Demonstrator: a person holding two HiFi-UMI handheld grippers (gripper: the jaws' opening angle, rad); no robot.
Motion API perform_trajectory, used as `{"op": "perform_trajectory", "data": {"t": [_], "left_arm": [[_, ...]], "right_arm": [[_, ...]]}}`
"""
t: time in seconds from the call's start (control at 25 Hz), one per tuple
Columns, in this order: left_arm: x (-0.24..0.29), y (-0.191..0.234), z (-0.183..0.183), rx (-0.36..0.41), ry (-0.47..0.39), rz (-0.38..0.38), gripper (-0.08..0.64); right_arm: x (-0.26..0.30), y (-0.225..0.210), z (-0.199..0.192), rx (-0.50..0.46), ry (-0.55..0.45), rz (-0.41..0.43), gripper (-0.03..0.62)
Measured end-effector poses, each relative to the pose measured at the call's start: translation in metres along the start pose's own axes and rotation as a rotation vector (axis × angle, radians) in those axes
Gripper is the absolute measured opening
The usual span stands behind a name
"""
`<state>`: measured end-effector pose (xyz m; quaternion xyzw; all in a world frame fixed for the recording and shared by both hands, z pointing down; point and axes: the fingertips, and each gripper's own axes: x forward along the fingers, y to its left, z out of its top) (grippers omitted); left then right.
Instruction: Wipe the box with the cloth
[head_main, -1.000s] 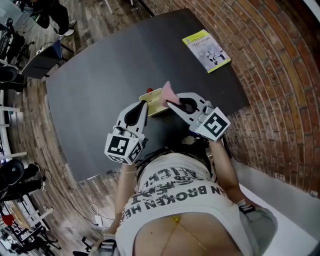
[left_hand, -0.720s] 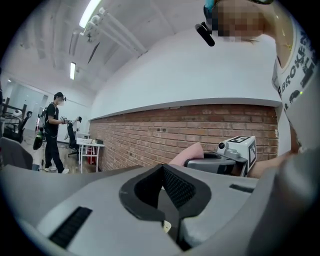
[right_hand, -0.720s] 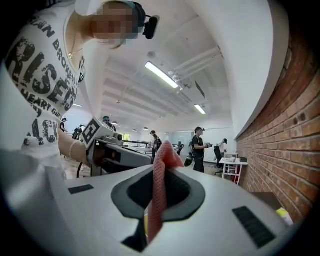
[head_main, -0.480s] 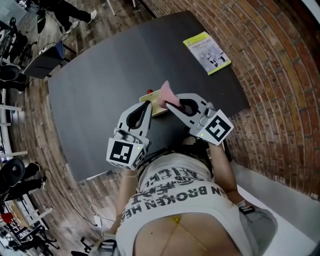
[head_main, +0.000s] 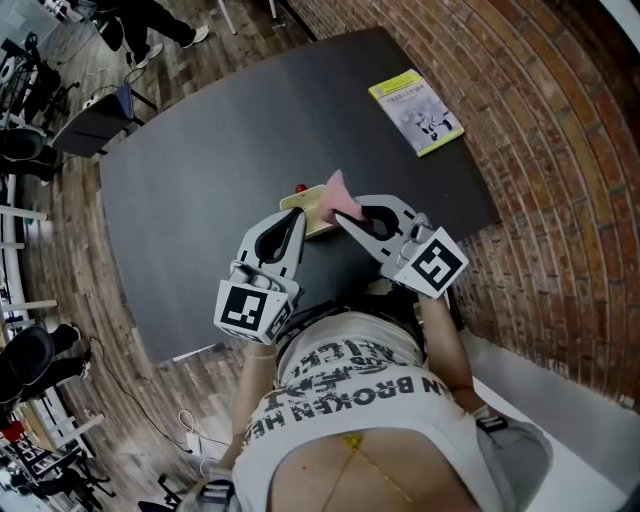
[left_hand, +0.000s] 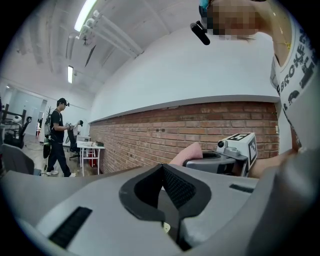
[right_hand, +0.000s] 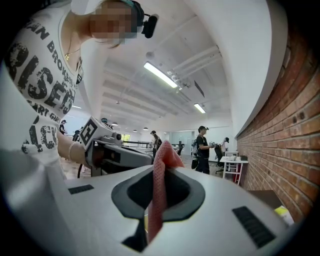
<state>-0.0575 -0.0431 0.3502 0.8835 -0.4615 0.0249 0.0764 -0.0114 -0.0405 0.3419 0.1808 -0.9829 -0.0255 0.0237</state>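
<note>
Two grippers hang above the tan box (head_main: 312, 210) on the dark table (head_main: 190, 170). Left gripper (head_main: 297, 216): jaws pressed together, empty. Right gripper (head_main: 341, 213): jaws pinching the pink cloth (head_main: 338, 188) just over the box.

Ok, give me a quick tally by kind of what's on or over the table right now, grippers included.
Grippers: 2, the left gripper shut, the right gripper shut on the cloth
Cloth: 1, pink
Box: 1, pale yellow
Booklet: 1, near the table's far edge
Small red item at the box's far edge: 1, too small to identify
Total: 6
</note>
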Motion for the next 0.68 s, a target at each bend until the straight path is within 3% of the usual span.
{"op": "perform_trajectory", "data": {"t": [0.68], "left_arm": [[0.0013,-0.0077,-0.0069,0.015,0.023,0.013,0.008]], "right_arm": [[-0.003,0.0067,-0.0036,0.008,0.006,0.029,0.017]]}}
